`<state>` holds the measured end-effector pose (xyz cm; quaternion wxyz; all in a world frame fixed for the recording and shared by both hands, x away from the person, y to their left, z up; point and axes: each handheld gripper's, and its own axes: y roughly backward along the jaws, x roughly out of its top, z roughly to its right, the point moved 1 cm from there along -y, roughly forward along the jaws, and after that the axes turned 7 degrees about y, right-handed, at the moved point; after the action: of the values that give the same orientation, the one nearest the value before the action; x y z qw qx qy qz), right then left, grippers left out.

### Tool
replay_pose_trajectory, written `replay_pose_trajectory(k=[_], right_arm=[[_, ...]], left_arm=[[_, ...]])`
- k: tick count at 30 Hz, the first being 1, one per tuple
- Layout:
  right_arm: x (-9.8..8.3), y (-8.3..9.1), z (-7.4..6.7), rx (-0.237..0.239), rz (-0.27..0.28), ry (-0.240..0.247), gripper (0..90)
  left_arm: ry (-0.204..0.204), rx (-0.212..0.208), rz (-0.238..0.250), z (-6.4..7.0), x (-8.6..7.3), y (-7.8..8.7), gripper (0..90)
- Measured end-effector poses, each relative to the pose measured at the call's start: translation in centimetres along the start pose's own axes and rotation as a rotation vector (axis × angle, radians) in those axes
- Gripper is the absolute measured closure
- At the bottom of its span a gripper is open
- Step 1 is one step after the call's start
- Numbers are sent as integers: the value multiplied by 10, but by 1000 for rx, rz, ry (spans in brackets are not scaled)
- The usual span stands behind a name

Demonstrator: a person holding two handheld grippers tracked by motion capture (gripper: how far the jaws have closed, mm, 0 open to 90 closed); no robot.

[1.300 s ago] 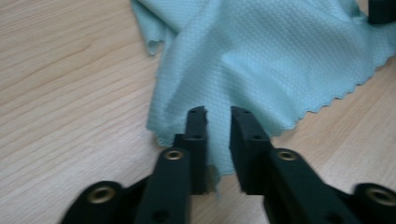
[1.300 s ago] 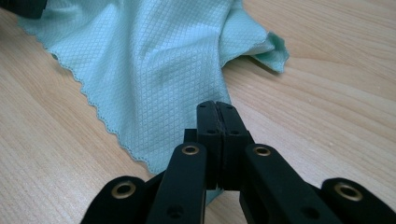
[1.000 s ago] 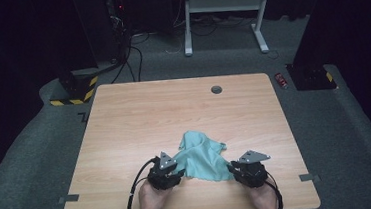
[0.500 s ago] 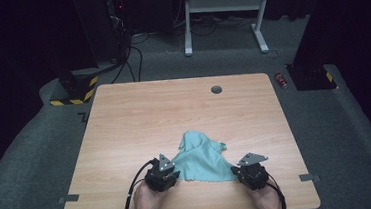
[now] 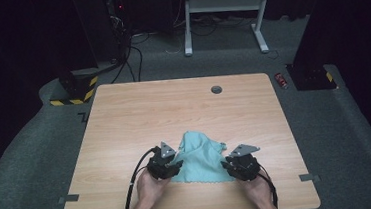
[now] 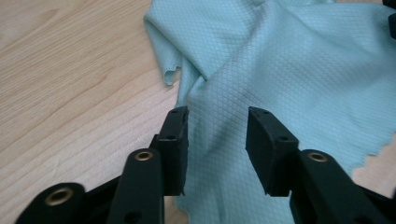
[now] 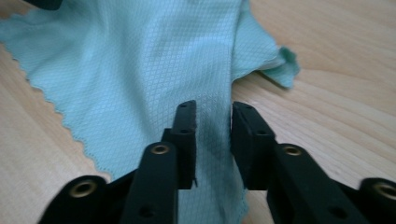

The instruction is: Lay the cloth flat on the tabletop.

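I hold a gripper in each hand at the near side of the wooden table (image 5: pixel 124 119), with the teal cloth (image 5: pixel 200 156) lying rumpled between them, nearer the front edge than the middle. From the high view the cloth's long axis runs roughly from the near edge away from me: its broad, scalloped hem lies nearest me and it narrows toward a bunched peak at the far end, with a small folded corner poking out on my right. My left gripper (image 6: pixel 217 123) sits at the cloth's left near corner; its jaws have just been opening and stand apart, with the cloth lying flat beneath the gap and neither pad pressing on it. My right gripper (image 7: pixel 213 122) sits at the cloth's right near corner; its jaws have also just been opening, and a narrow gap shows between them with the cloth's edge running under and up through it, but the pads do not pinch the fabric. In both gripper views the weave shows a fine diamond pattern, with a soft ridge running away from the jaws.
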<state>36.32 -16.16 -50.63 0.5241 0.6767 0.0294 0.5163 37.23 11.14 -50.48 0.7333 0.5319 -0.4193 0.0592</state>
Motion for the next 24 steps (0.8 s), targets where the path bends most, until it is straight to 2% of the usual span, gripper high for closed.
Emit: replay_pose_trajectory(k=[1,5,6,8,9,10,11,12,13,15,17,18,19,20,23,24], right_arm=[[0,-3,-1,10,-6,14,885],[-2,-2,-4,20,-25,32,897],[-5,-1,-7,29,-38,49,896],[-8,1,-8,40,-37,59,889],[-8,3,-7,40,-27,63,882],[-8,3,-7,40,-27,63,882],[-7,6,-5,14,-1,56,807],[-7,6,-5,14,-1,56,807],[-3,9,1,-9,26,32,778],[-1,9,3,-16,27,18,771],[8,6,10,-43,36,8,744],[8,6,10,-43,36,8,744],[11,3,11,-55,37,7,740],[17,0,14,-66,41,-2,730],[24,-5,19,-70,56,-44,688],[24,-5,19,-70,56,-44,688]], left_arm=[[-9,-4,-21,-1,-2,-4,696],[-13,-31,-46,-2,-8,-5,859],[-12,-53,-54,-2,-11,-3,882],[-17,-64,-55,-2,-12,-1,885],[-6,-86,-47,-2,-13,3,884],[-6,-86,-47,-2,-13,3,876],[7,-97,-34,-3,-12,6,821],[26,-100,-21,-5,-10,8,771],[36,-78,-4,-9,-4,9,741],[37,-64,3,-12,1,8,723],[41,-35,12,-18,13,1,680],[41,-35,12,-18,13,1,662],[53,-32,14,-20,17,-2,662],[55,-17,13,-22,25,-9,624],[72,-4,-3,-25,33,-22,595],[72,-4,-3,-25,33,-22,589]])
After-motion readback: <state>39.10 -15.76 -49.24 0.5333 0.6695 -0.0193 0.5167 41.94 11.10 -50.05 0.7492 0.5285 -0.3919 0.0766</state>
